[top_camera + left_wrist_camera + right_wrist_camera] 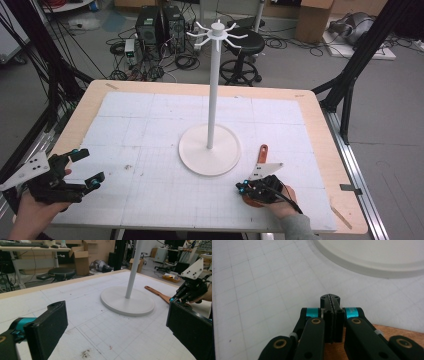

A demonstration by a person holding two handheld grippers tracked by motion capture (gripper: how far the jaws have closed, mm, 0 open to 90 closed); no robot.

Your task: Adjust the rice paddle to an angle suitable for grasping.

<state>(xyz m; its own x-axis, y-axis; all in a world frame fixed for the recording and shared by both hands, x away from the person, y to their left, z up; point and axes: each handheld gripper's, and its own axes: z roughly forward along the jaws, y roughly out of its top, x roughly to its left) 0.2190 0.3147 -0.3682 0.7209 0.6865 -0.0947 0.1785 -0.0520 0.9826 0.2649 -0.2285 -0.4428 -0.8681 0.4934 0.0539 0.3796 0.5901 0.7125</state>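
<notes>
Cables, computer towers and a black stool crowd the workshop floor behind the table, whose gridded white mat carries one clear landmark: the white hook stand, pole rising from its round base to a ring of prongs. Just off that base, on the person's right and toward the near edge, lies a wooden spatula, handle end pointing up past the rim. The right gripper sits over the blade end, jaws fully together with only a thin seam between them; in the right gripper view the wood passes underneath the closed tips rather than between them, so nothing looks held. Out on the other side of the base, well clear of it, the left gripper waits with jaws spread wide and empty, its own view looking between them toward the stand.

Judging from this, the pickup has yet to start. To do it well, the right jaws need to part first, then straddle the narrow handle near the base rim, not the flat blade, which lies too flush to pinch. Come in low, square across the handle, and close firmly so the hanging hole stays free for a prong.
</notes>
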